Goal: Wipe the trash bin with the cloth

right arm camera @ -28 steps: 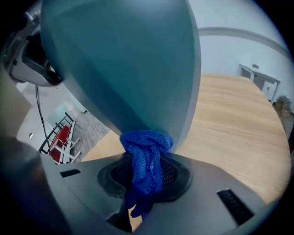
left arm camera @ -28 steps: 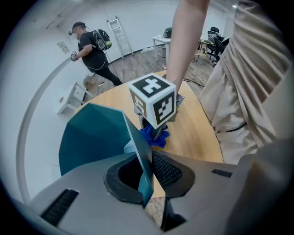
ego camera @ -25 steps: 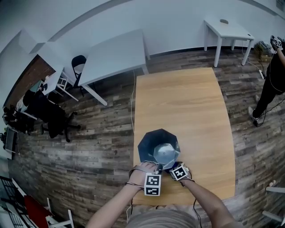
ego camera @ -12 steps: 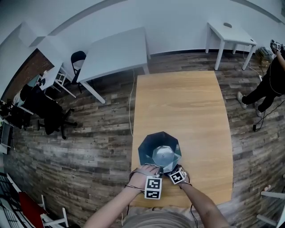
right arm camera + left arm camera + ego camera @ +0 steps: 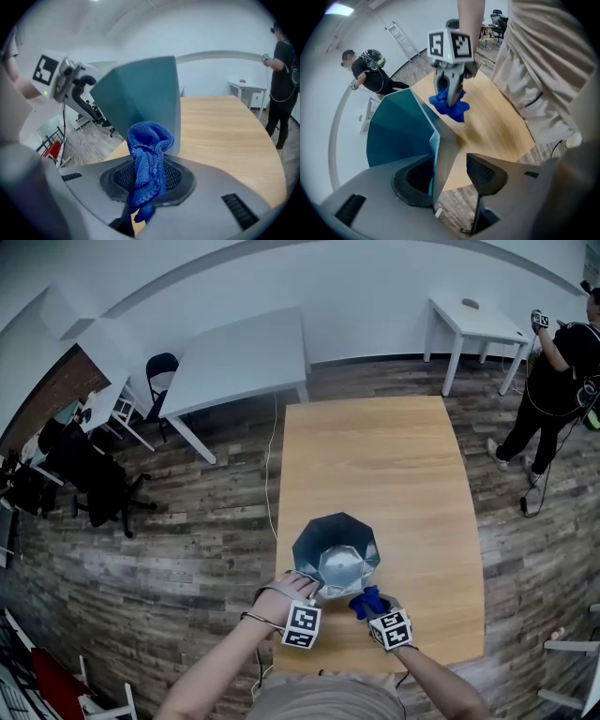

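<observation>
The teal faceted trash bin [image 5: 335, 552], silvery inside, stands upright on the wooden table [image 5: 394, 474] near its front edge. My left gripper [image 5: 315, 591] is at the bin's near rim. Its jaws have just been opening and now stand open in the left gripper view, with the bin's wall edge [image 5: 438, 150] between them and the right pad clear of it. My right gripper [image 5: 369, 606] hovers just right of the bin, shut on a crumpled blue cloth [image 5: 149, 157]. The cloth [image 5: 450, 105] hangs off the bin's outer wall [image 5: 140, 101].
The table's front edge [image 5: 375, 667] lies close below both grippers. A white table [image 5: 244, 357] stands beyond the far left corner, another white table [image 5: 473, 320] at the far right. A person [image 5: 558, 381] stands there. Office chairs [image 5: 94, 479] are on the left.
The right gripper has pulled back from the bin's rim toward me and to the right, lifting the cloth clear. The left hand has slid left along the near rim.
</observation>
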### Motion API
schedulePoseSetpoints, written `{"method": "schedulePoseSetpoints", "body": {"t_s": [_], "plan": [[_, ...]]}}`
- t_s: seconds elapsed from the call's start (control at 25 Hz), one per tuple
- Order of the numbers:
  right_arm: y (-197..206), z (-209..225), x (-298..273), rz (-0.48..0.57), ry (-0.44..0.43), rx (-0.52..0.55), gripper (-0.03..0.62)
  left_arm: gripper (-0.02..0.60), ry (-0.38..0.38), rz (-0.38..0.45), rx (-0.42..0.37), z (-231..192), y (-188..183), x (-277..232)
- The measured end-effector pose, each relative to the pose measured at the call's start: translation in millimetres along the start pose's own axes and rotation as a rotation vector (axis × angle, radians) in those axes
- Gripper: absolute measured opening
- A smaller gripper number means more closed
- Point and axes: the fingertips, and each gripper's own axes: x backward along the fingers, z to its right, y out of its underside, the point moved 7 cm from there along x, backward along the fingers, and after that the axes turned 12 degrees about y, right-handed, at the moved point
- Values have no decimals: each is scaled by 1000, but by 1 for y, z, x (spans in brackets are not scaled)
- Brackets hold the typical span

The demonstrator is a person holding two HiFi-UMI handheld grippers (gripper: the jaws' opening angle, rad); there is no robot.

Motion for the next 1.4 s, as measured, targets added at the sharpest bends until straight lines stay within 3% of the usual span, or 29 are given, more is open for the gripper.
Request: {"method": "schedulePoseSetpoints", "body": {"t_s": [0.12, 0.2, 0.32, 0.44, 0.56, 0.76, 1.0, 1.4], "plan": [[-19, -7, 34, 62, 5, -80, 77, 214, -75, -38, -23, 0, 6, -4], [-31, -10, 53, 101, 3, -116, 77, 107, -110, -44, -23, -2, 4, -2], [-47, -13, 76, 151, -4, -144, 77, 78, -92, -38, -19, 0, -6, -1], [-61, -17, 90, 164, -34, -106, 77, 60, -79, -28, -5, 0, -18, 0], [-70, -29, 95, 150, -77, -27, 77, 55, -81, -16, 40, 2, -27, 2], [-73, -31, 91, 131, -81, -24, 77, 54, -78, -7, 93, 2, -40, 1], [-65, -28, 56, 2, -69, 8, 77, 52, -54, 20, 88, 3, -53, 2], [-45, -8, 14, -90, -65, 110, 77, 51, -10, 51, 114, -1, -58, 2]]}}
